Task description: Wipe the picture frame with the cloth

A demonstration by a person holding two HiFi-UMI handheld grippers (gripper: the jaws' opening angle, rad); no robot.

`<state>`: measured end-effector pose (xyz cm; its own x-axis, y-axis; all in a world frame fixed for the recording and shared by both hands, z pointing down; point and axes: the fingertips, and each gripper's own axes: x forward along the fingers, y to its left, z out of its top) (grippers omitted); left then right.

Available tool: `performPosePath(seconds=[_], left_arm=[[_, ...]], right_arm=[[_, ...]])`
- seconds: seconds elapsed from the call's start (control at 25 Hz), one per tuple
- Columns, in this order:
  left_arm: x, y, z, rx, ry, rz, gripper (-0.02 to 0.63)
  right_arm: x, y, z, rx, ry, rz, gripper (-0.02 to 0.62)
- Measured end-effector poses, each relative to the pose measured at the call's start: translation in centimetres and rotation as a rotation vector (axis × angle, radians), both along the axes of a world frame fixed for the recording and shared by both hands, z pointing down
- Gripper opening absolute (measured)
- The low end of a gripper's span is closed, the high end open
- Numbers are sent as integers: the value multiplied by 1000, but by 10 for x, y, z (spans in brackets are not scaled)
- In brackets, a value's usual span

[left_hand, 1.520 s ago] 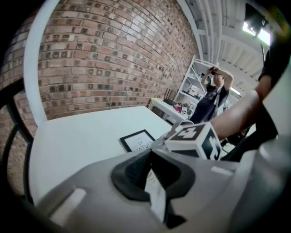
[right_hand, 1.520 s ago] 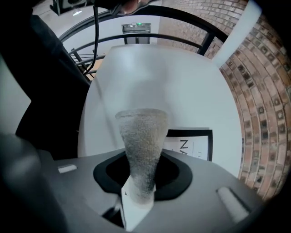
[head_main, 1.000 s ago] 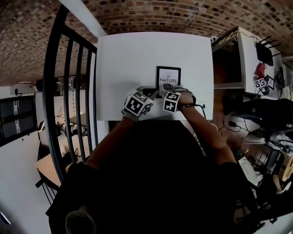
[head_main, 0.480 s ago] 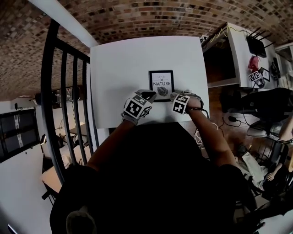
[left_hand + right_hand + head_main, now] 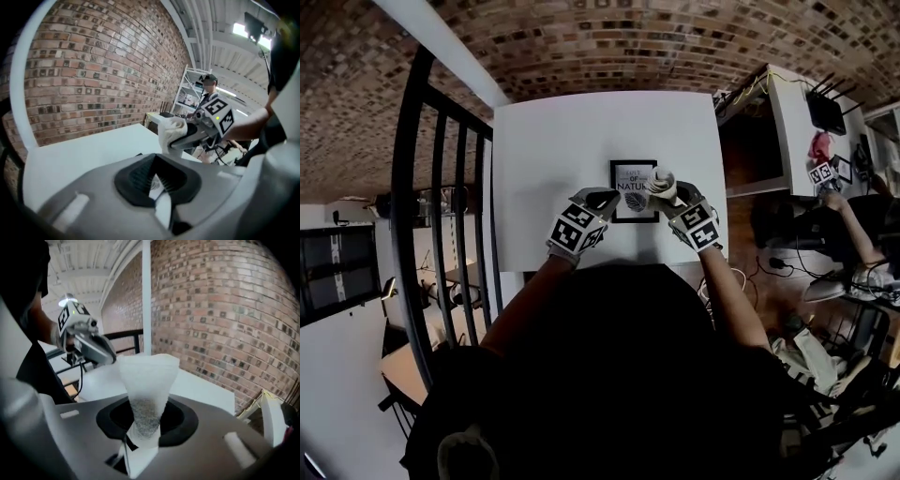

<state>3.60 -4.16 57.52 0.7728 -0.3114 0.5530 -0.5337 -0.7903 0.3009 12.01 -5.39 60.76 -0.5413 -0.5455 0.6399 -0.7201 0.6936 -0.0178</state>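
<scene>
A black picture frame (image 5: 630, 204) with a white print lies on the white table (image 5: 581, 131). My left gripper (image 5: 600, 200) sits at the frame's left edge; in the left gripper view its jaws (image 5: 159, 190) look shut, with a strip of the white print between them. My right gripper (image 5: 670, 199) is shut on a white cloth (image 5: 661, 185), held over the frame's upper right part. In the right gripper view the cloth (image 5: 147, 380) stands up between the jaws (image 5: 143, 430). The left gripper view shows the cloth (image 5: 171, 133) just beyond the frame.
A black metal railing (image 5: 441, 187) runs along the table's left side. A brick wall (image 5: 93, 70) lies beyond the table. At the right stands a desk (image 5: 787, 103) with cables and devices, and a person (image 5: 853, 234) sits near it.
My right gripper has swung the cloth from the frame's lower edge, out to the right, and now onto its upper right part. The left gripper stays at the left edge.
</scene>
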Motion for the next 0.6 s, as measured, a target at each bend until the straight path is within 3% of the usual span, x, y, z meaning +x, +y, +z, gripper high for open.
performPosePath(seconds=[0.24, 0.4, 0.6], left_arm=[[-5, -16, -52, 130, 132, -50, 1], [-1, -20, -88, 241, 189, -37, 2], [1, -27, -131, 364, 252, -40, 1]], right_arm=[[-8, -13, -78, 141, -219, 44, 115], [-13, -16, -127, 259, -267, 30, 114], [-30, -17, -173, 341, -319, -23, 112]])
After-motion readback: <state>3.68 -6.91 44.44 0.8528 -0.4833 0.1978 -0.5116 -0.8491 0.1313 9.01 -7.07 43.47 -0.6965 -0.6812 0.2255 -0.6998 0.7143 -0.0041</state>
